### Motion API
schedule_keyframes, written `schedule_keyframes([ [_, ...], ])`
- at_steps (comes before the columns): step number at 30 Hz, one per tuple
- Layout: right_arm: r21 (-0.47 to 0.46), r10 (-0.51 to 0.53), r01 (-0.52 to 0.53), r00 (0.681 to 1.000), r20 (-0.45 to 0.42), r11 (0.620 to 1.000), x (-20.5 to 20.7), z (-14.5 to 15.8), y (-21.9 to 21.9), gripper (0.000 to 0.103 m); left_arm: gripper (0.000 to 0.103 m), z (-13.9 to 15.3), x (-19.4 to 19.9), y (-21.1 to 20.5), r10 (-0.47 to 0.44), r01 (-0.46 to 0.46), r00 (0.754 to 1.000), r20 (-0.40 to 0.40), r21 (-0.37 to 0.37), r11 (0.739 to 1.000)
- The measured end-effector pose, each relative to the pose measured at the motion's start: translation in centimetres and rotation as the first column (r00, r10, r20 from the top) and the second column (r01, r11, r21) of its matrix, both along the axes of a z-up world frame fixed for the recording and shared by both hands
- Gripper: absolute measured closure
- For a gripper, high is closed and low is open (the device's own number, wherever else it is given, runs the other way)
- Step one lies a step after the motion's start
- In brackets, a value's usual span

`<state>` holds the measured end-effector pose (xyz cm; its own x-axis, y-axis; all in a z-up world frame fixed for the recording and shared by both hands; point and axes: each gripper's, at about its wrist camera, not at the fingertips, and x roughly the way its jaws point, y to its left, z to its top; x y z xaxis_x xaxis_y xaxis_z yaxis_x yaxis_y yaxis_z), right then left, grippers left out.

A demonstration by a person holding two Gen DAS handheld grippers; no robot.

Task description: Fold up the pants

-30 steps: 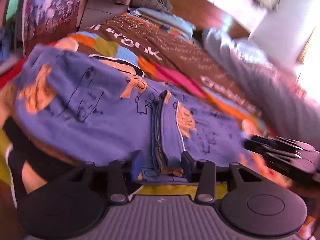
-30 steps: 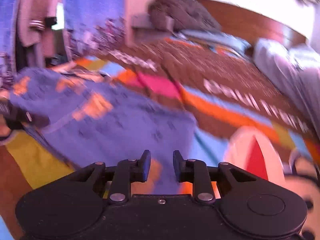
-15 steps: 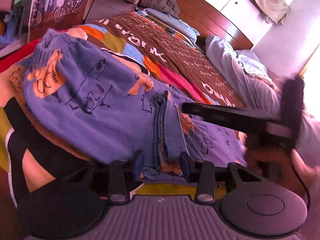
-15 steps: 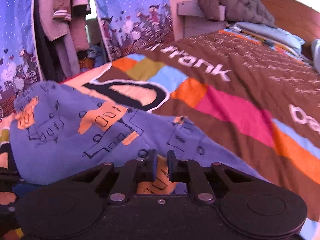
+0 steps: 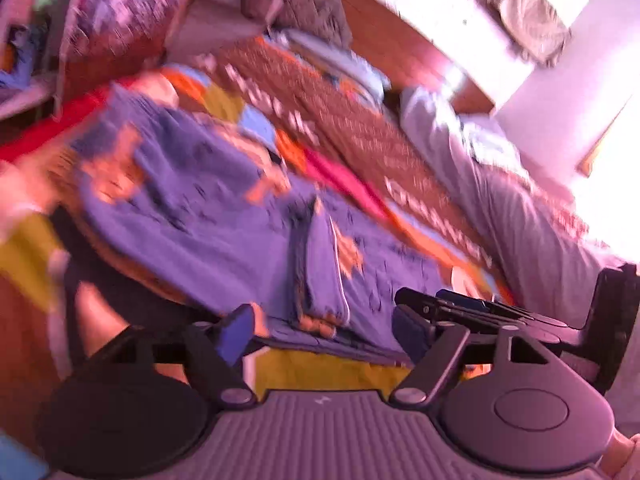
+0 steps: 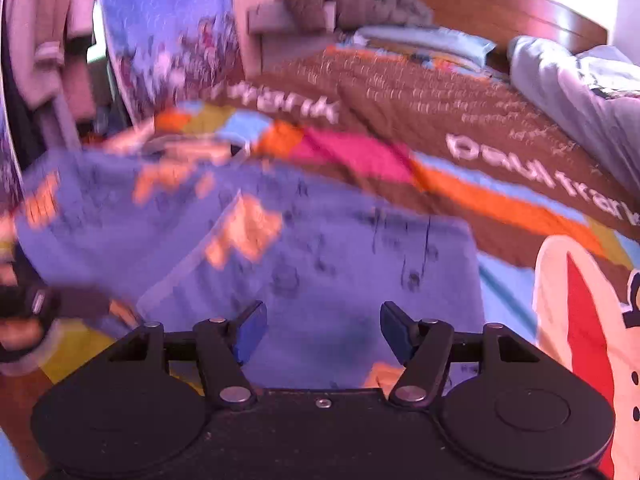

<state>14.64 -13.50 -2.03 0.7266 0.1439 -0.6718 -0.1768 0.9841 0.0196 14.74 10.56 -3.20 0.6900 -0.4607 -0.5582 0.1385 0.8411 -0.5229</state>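
The blue pants (image 5: 224, 236) with orange and black drawings lie folded on the colourful bedspread; a folded edge runs down their middle toward me. My left gripper (image 5: 326, 326) is open, its jaws wide apart at the pants' near hem, holding nothing. My right gripper (image 6: 322, 330) is open over the near part of the pants (image 6: 320, 256), empty. The right gripper (image 5: 480, 312) also shows at the right of the left wrist view, beside the pants' right edge. Both views are blurred by motion.
The patchwork bedspread (image 6: 400, 104) covers the bed. A grey garment (image 5: 500, 192) lies along the right side. A wooden headboard (image 6: 500, 4) and pillows are at the back. Hanging clothes and a curtain (image 6: 160, 20) stand at the left.
Both grippers have opened: the left let go of the pants' folded hem, the right let go of the cloth. The right gripper has drawn back to the right.
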Motion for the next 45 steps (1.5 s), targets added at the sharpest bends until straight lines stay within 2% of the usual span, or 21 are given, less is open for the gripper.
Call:
schedule_keyframes([
  [3, -0.039, 0.087, -0.086, 0.995, 0.043, 0.996, 0.5, 1.5, 2.7, 0.038, 0.019, 1.0, -1.5, 2.4, 0.121, -0.125, 0.99, 0.072, 0.059, 0.99],
  [5, -0.045, 0.162, -0.16, 0.985, 0.056, 0.986, 1.3, 2.2, 5.0, 0.041, 0.019, 1.0, -1.4, 4.3, 0.184, -0.187, 0.981, 0.069, 0.047, 0.981],
  [8, -0.046, 0.241, -0.238, 0.969, 0.051, 0.97, 3.1, 2.8, 7.9, 0.05, 0.02, 0.1, -0.2, 7.7, 0.283, -0.284, 0.959, -0.019, -0.088, 0.955],
  [10, -0.052, 0.277, -0.274, 0.959, 0.06, 0.96, 4.5, 3.0, 9.6, 0.056, 0.02, -0.7, 0.5, 9.2, 0.332, -0.341, 0.94, -0.081, -0.14, 0.93],
  [13, -0.039, 0.301, -0.3, 0.953, 0.029, 0.953, 7.1, 2.7, 11.3, 0.069, 0.02, -1.6, 1.5, 10.4, 0.332, -0.349, 0.936, -0.119, -0.169, 0.922],
  [15, -0.011, 0.311, -0.311, 0.95, -0.005, 0.95, 8.9, 1.9, 12.0, 0.072, 0.02, -1.9, 2.1, 10.8, 0.342, -0.357, 0.933, -0.112, -0.17, 0.919],
  [19, -0.002, 0.288, -0.289, 0.956, -0.058, 0.957, 11.3, -1.1, 12.6, 0.072, 0.016, -2.7, 3.1, 11.8, 0.356, -0.386, 0.92, -0.162, -0.228, 0.894],
  [23, 0.077, 0.238, -0.237, 0.971, -0.014, 0.969, 11.7, -2.6, 12.3, 0.069, 0.016, -2.8, 3.9, 12.1, 0.365, -0.409, 0.908, -0.205, -0.249, 0.878],
  [27, 0.021, 0.264, -0.265, 0.964, 0.035, 0.964, 10.5, -1.6, 12.7, 0.069, 0.018, -2.7, 4.3, 11.6, 0.368, -0.409, 0.906, -0.209, -0.21, 0.888],
  [30, 0.049, 0.271, -0.278, 0.956, 0.115, 0.959, 9.9, 0.0, 12.9, 0.069, 0.021, -2.6, 3.8, 11.4, 0.376, -0.411, 0.906, -0.195, -0.193, 0.891],
  [32, 0.057, 0.309, -0.319, 0.941, 0.134, 0.946, 10.0, 0.4, 13.7, 0.069, 0.021, -2.5, 3.8, 11.5, 0.379, -0.417, 0.903, -0.202, -0.204, 0.886],
  [34, 0.07, 0.36, -0.37, 0.924, 0.129, 0.926, 10.7, 0.0, 14.5, 0.069, 0.021, -2.5, 3.8, 11.8, 0.38, -0.423, 0.9, -0.212, -0.221, 0.879],
  [36, 0.086, 0.406, -0.411, 0.911, 0.075, 0.908, 11.8, -1.1, 15.1, 0.069, 0.021, -2.6, 3.7, 12.1, 0.381, -0.428, 0.898, -0.221, -0.234, 0.873],
  [39, 0.116, 0.403, -0.405, 0.914, 0.043, 0.907, 12.8, -2.0, 15.0, 0.069, 0.022, -2.7, 3.7, 12.4, 0.381, -0.432, 0.895, -0.231, -0.245, 0.868],
  [42, 0.157, 0.353, -0.357, 0.934, 0.054, 0.921, 12.3, -0.7, 14.0, 0.069, 0.024, -2.7, 3.7, 12.4, 0.383, -0.434, 0.895, -0.229, -0.242, 0.868],
  [45, 0.116, 0.279, -0.288, 0.956, 0.089, 0.951, 10.5, 0.8, 12.3, 0.061, 0.026, -2.6, 3.4, 12.0, 0.396, -0.439, 0.894, -0.208, -0.231, 0.868],
])
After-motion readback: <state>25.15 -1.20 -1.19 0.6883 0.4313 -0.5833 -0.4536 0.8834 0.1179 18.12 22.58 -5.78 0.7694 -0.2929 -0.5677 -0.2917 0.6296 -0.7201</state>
